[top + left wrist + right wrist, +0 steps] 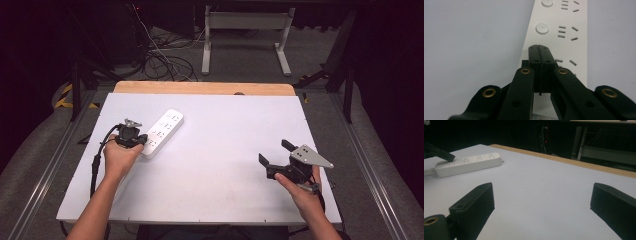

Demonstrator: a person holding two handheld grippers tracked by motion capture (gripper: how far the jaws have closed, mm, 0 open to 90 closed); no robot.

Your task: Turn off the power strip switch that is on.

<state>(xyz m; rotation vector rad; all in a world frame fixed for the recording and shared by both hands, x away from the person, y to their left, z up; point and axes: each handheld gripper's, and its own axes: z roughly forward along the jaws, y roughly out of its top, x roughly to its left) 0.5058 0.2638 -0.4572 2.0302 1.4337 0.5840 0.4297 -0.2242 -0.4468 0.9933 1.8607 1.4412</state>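
Power strip [163,133]: white, rigid plastic bar, likely light and slick, flat on table [225,200]; grasp across narrow width. Left gripper [539,47]: fingers closed together, empty, tips over its near end. Right gripper [541,202]: fingers wide apart, empty, well away.

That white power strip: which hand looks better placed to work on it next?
Probably the left. The left gripper hangs right over the power strip, jaws shut, tips by its buttons. The right gripper sits apart on the white table, jaws open.
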